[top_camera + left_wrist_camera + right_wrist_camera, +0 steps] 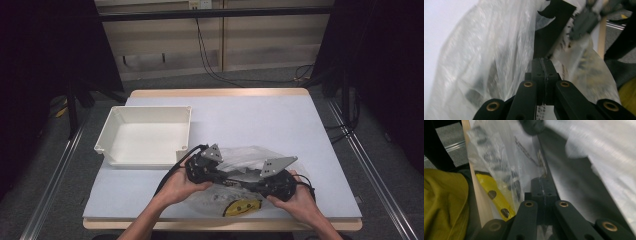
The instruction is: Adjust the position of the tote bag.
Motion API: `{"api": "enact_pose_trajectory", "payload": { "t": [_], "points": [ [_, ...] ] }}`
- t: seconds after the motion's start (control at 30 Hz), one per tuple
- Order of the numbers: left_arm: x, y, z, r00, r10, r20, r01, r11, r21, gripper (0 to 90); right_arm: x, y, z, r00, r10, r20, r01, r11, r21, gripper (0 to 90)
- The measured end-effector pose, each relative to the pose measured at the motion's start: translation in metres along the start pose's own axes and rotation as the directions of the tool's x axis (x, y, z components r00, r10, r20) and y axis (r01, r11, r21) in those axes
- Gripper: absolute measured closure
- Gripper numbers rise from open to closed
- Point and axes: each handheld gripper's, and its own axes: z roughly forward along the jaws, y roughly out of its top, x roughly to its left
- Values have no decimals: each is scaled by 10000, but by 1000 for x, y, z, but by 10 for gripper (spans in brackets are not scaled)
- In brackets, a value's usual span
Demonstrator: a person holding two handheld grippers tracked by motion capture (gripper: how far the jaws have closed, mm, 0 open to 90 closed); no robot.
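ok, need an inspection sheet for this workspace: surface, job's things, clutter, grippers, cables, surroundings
Surface: pale table, wooden edge.
Job's things: clear plastic bag with a yellow piece inside, near the front edge; empty white bin at left.
Clutter: nothing seen.
Grippers: left gripper and right gripper both shut on the bag's film.
Cables: black cable from left gripper; more on the floor behind.
Surroundings: grey floor, dark curtains, floor rails.

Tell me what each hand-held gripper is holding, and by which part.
Both pinch the clear plastic bag by its thin film: the left hand-held gripper at its left edge, the right hand-held gripper at its right.
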Motion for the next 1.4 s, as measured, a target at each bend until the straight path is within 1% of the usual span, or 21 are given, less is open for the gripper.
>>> {"api": "enact_pose_trajectory", "payload": {
  "t": [0.07,0.13,0.2,0.27,0.3,0.43,0.47,0.57,0.6,0.67,0.73,0.83,0.87,0.93,1.07,1.13,1.2,1.23,1.3,1.37,1.4],
  "points": [
    [4,2,3,9982,227,-553,-201,9987,462,900,1,-4,3,10000,-1,-24,1,9999,105,900],
    [16,1,0,9992,-191,-353,200,9995,253,900,2,-8,5,10000,-48,-6,48,9996,268,900],
    [23,-2,-4,9957,-580,-725,592,9981,151,900,2,-13,6,10000,4,19,-5,9992,393,900],
    [30,-4,-9,9943,-704,-803,708,9975,20,900,2,-18,5,9999,107,14,-107,9994,336,900],
    [34,-4,-12,9930,-568,-1039,594,9980,219,900,2,-21,4,9998,177,64,-180,9991,392,900],
    [45,-7,-9,9827,-890,-1627,988,9937,537,900,-1,-33,1,9989,436,161,-444,9978,502,900],
    [49,-8,-8,9836,-1140,-1397,1197,9923,327,900,0,-36,1,9988,451,214,-461,9976,520,900],
    [51,-4,-3,9803,-1006,-1700,1121,9919,595,900,1,-42,0,9985,508,221,-521,9967,627,900],
    [52,-3,0,9750,-1245,-1841,1352,9897,466,900,1,-44,0,9986,496,183,-507,9966,652,900],
    [55,1,2,9742,-658,-2160,942,9878,1237,900,1,-48,0,9982,567,175,-578,9962,655,900],
    [57,1,8,9705,-1005,-2190,1270,9857,1107,900,0,-50,-2,9981,577,214,-590,9961,663,900],
    [58,1,10,9693,-908,-2285,1227,9840,1294,900,-1,-54,-4,9976,606,330,-630,9951,768,900],
    [56,1,13,9652,-854,-2471,1217,9833,1354,900,-1,-56,-4,9979,570,322,-593,9953,763,900],
    [58,0,15,9705,-668,-2315,1109,9769,1828,900,-1,-59,-7,9975,643,292,-663,9952,722,900],
    [58,0,23,9706,-797,-2273,1274,9707,2037,900,-3,-65,-13,9963,765,384,-790,9947,663,900],
    [57,0,27,9654,-766,-2494,1372,9621,2355,900,-2,-66,-15,9960,730,523,-769,9942,751,900],
    [61,-2,29,9674,-945,-2349,1532,9571,2458,900,-1,-68,-17,9962,651,573,-694,9945,780,900],
    [63,-3,32,9644,-1150,-2381,1738,9543,2431,900,0,-69,-18,9965,625,557,-666,9949,760,900],
    [65,-5,34,9671,-1174,-2259,1766,9485,2630,900,0,-70,-18,9966,628,526,-667,9950,746,900],
    [64,-7,38,9624,-1196,-2439,1841,9473,2620,900,2,-70,-20,9967,536,613,-588,9946,860,900],
    [64,-7,37,9642,-1139,-2394,1791,9456,2717,900,2,-70,-20,9967,481,648,-537,9948,868,900]
  ]
}}
